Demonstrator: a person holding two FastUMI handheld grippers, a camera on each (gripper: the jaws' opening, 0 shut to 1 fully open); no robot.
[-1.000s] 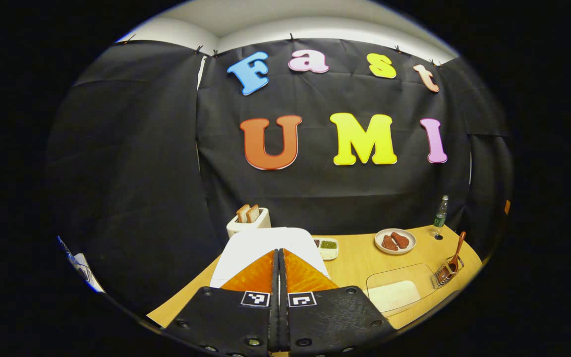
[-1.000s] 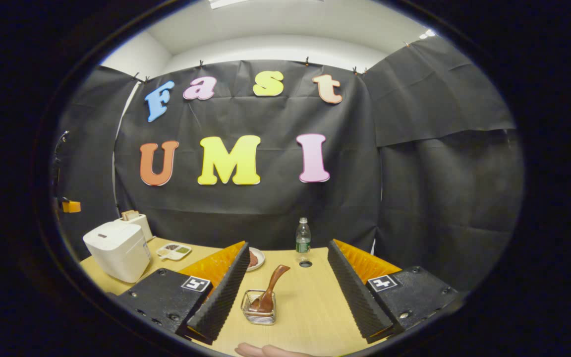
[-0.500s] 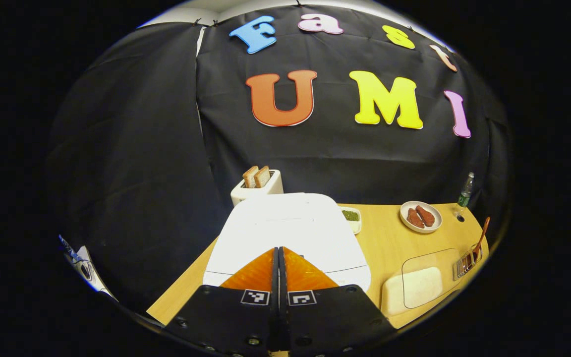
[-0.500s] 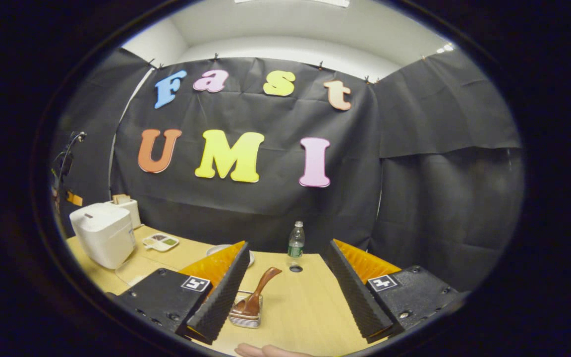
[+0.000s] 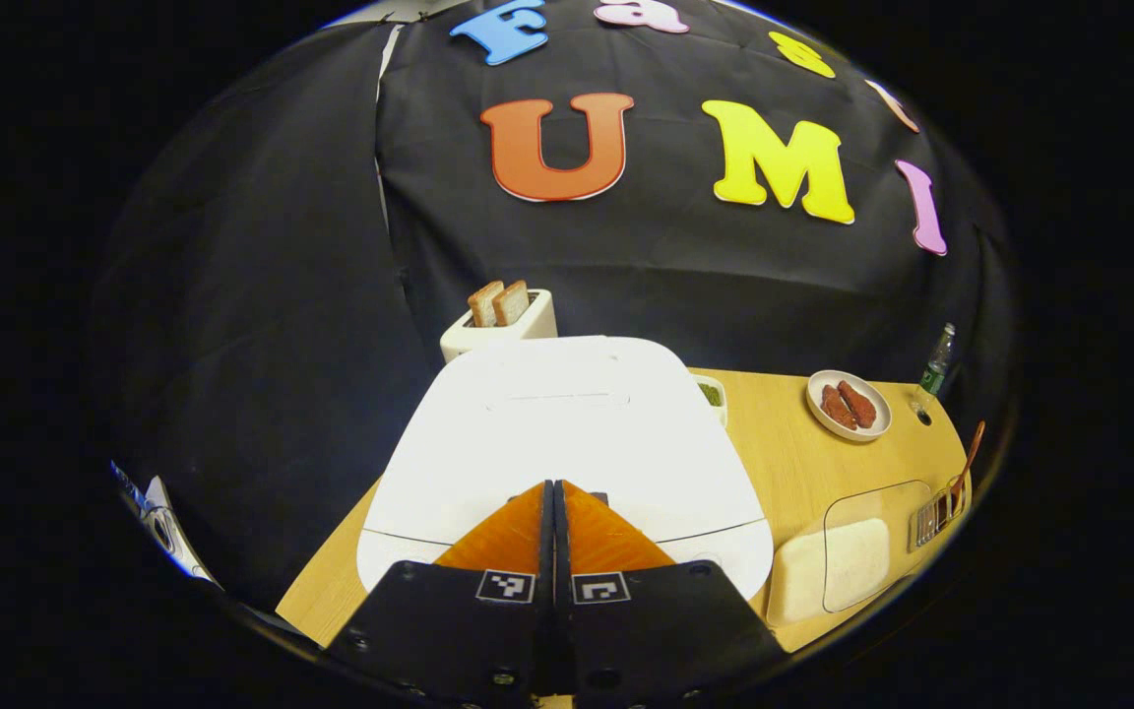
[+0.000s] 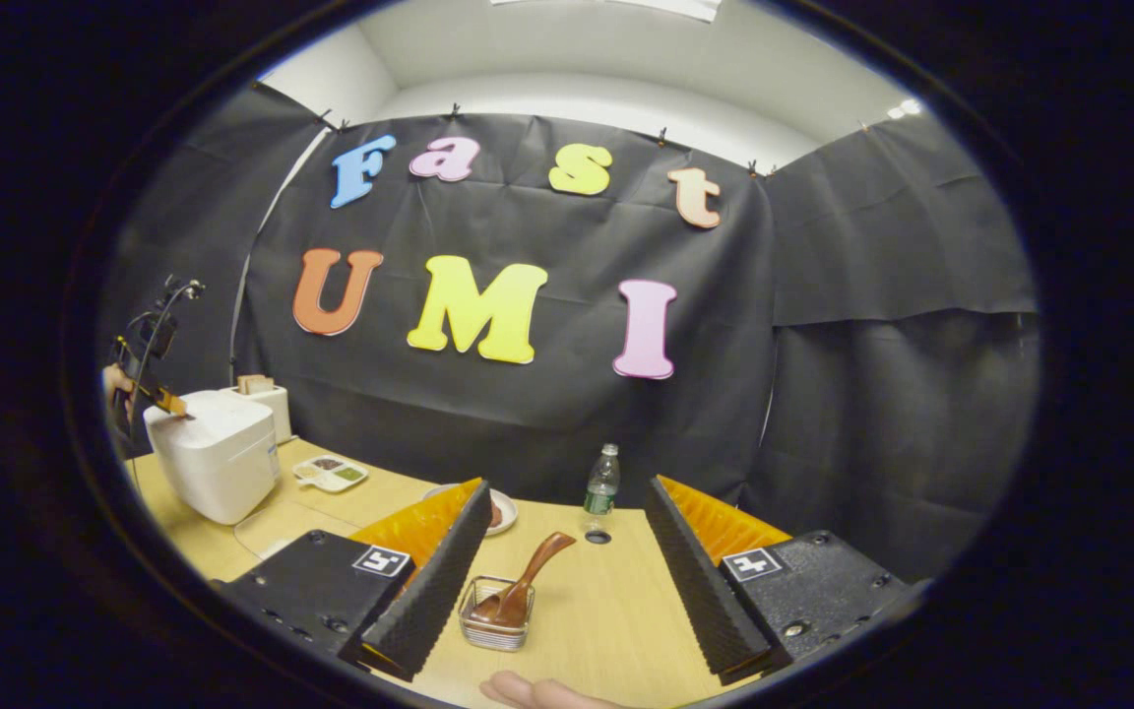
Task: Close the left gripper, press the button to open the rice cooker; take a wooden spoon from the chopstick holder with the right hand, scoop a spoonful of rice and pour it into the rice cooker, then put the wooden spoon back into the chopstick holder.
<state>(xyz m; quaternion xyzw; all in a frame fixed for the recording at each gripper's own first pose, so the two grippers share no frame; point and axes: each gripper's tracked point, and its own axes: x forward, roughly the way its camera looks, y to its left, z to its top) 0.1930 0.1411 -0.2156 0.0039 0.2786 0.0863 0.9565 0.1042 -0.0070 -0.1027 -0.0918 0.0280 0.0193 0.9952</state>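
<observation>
Wooden table (image 5: 774, 443) spread wide under both grippers, black cloth wall behind it. Biggest thing on it is the white rice cooker (image 5: 567, 433), lid down, sitting at the table's left end, right under the left gripper's camera. In the right gripper view the cooker (image 6: 213, 463) stands far off to the left.

Left gripper (image 5: 554, 489) is over the cooker's front edge, its orange fingers pressed flat together with nothing between them, tips at a small dark patch on the lid's near edge; whether they touch it, I can't tell. From the right gripper view that same left gripper (image 6: 173, 404) is at the cooker's top near corner, a hand behind it.

Right gripper (image 6: 567, 502) hovers above the table's right part, jaws spread wide, gripping nothing. Between its fingers, lower down, sits the wire holder (image 6: 496, 615) with the wooden spoon (image 6: 526, 581) leaning in it, handle tilted up to the right.

Clear rice tray (image 5: 838, 556) lies right of the cooker, white rice inside, holder (image 5: 936, 507) just beyond it.

Toaster (image 5: 498, 325) behind the cooker, two slices sticking up. Plate (image 5: 850, 406) with two brown pieces farther right. Bottle (image 6: 601, 484) upright near the wall. Small divided dish (image 6: 331, 473) beside the cooker.
</observation>
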